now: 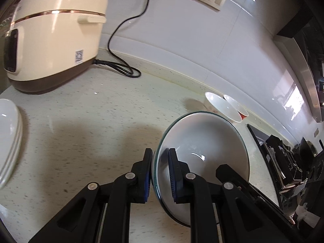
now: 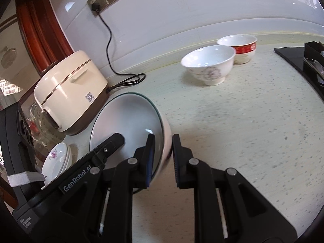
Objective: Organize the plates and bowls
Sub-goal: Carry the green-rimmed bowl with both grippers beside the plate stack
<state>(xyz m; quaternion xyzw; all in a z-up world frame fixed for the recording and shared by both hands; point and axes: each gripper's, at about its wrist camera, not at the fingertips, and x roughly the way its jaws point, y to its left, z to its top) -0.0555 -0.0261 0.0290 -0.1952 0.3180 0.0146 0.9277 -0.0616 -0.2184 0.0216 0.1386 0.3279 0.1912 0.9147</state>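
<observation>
Both claws, left (image 1: 160, 174) and right (image 2: 162, 160), grip opposite rims of one green-edged white ceramic bowl (image 1: 204, 139) above open speckled desk (image 2: 243, 121); two small bowls (image 2: 208, 64) stand far right.

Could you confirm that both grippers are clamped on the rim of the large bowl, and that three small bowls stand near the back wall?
Not quite: two small bowls, a floral bowl and a red-banded bowl, as the right wrist view shows. The left gripper and right gripper do clamp the large bowl.
</observation>
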